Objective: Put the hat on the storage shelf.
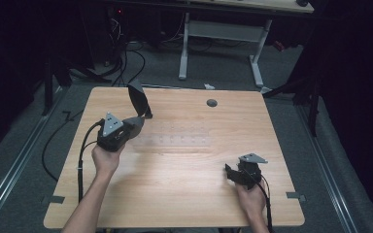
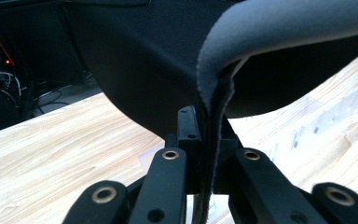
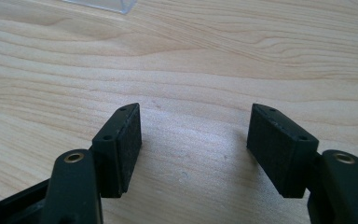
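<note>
The pad (image 1: 138, 99), a thin dark sheet with a grey felt-like face, stands lifted over the far left part of the tabletop (image 1: 184, 194). It looks light, soft and floppy: it curls over under its own weight, so it should drape rather than hold shape. The edge is the sensible place to take it, and that is where it is pinched.

Left tongs (image 1: 137, 124): closed tight on the pad's edge, the sheet sandwiched between both pads (image 2: 189, 135).

Right tongs (image 1: 231, 174): near the tabletop's front right, jaws spread wide, holding nothing, bare wood between them. A clear plastic strip (image 1: 175, 141) lies mid-tabletop, untouched.
</note>
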A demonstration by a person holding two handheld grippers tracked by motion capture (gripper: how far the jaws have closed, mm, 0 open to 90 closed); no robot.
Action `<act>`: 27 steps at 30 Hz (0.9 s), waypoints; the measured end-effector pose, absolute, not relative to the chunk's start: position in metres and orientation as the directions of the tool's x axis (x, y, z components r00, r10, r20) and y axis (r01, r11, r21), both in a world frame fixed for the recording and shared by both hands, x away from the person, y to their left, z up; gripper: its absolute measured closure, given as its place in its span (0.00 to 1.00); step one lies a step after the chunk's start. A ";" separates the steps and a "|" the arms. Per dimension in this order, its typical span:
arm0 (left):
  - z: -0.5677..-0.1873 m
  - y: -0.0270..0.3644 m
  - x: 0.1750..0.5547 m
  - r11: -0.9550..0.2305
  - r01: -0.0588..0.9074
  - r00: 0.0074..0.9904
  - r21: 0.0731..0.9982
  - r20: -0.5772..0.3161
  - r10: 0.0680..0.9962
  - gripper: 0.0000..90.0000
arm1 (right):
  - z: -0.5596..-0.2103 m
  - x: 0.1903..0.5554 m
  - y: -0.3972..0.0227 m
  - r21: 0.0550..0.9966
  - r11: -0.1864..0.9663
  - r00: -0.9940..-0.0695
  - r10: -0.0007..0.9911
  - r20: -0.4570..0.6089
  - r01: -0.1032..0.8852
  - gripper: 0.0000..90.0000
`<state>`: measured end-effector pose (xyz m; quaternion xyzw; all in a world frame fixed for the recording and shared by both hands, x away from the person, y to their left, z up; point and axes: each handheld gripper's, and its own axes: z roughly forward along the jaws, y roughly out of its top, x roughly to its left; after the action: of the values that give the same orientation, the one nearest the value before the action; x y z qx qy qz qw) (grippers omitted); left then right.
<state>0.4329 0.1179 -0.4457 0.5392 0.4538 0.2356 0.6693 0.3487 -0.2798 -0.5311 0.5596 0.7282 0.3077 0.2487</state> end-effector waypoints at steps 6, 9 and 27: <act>-0.444 0.115 0.438 0.318 0.181 0.453 0.931 -0.366 0.813 0.96 | -0.531 0.349 -0.280 0.726 0.184 -0.250 0.968 -0.018 0.662 0.39; -0.444 0.113 0.440 0.320 0.189 0.446 0.928 -0.371 0.814 0.96 | -0.531 0.349 -0.280 0.727 0.185 -0.250 0.968 -0.018 0.661 0.39; -0.454 0.100 0.442 0.323 0.220 0.427 0.921 -0.388 0.816 0.96 | -0.531 0.349 -0.280 0.726 0.185 -0.250 0.968 -0.018 0.662 0.39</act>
<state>0.4418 0.0995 -0.4536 0.5354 0.4840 0.2281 0.6534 0.3487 -0.2798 -0.5311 0.5595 0.7283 0.3076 0.2489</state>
